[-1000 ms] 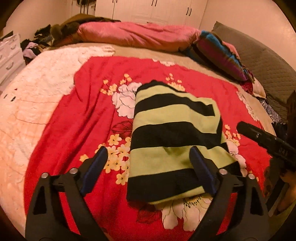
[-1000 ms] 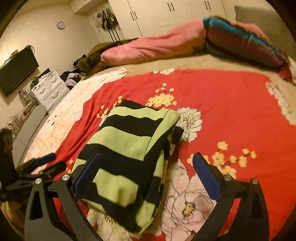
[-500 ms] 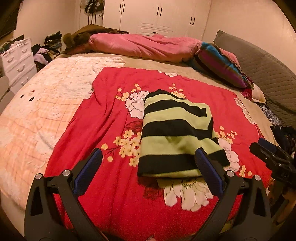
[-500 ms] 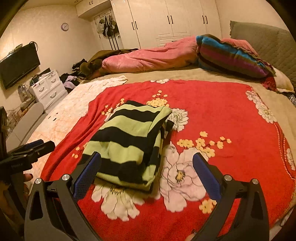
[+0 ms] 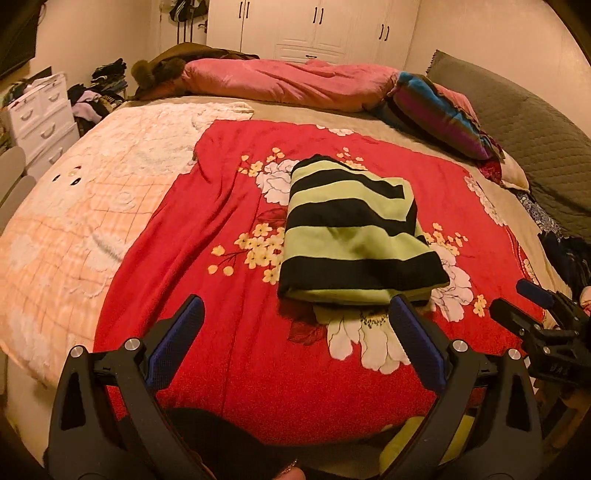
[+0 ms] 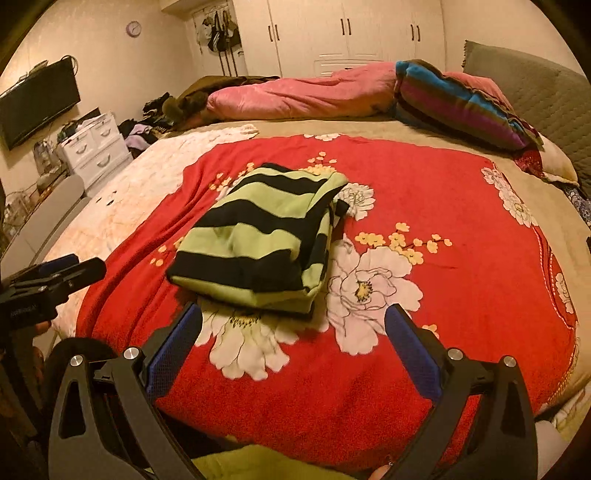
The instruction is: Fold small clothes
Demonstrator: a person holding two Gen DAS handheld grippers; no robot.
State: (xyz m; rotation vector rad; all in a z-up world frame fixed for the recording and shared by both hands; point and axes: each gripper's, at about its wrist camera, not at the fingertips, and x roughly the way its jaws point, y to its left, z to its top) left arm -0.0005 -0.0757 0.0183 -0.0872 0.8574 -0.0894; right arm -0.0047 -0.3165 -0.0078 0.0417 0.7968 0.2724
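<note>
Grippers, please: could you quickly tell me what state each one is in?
Left gripper: open, holding nothing.
Right gripper: open, holding nothing.

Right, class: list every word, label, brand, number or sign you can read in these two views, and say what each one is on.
Nothing here reads clearly.
Left gripper: a pale imprint on its body, seen in the right wrist view, too blurred to read.
Right gripper: similar raised lettering on its body, unreadable.
Wall clock: numerals too small to read.
Striped garment: no label visible.

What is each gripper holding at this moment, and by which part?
Nothing is held. The left gripper and the right gripper are both open, short of the folded striped garment lying on the red blanket.
</note>
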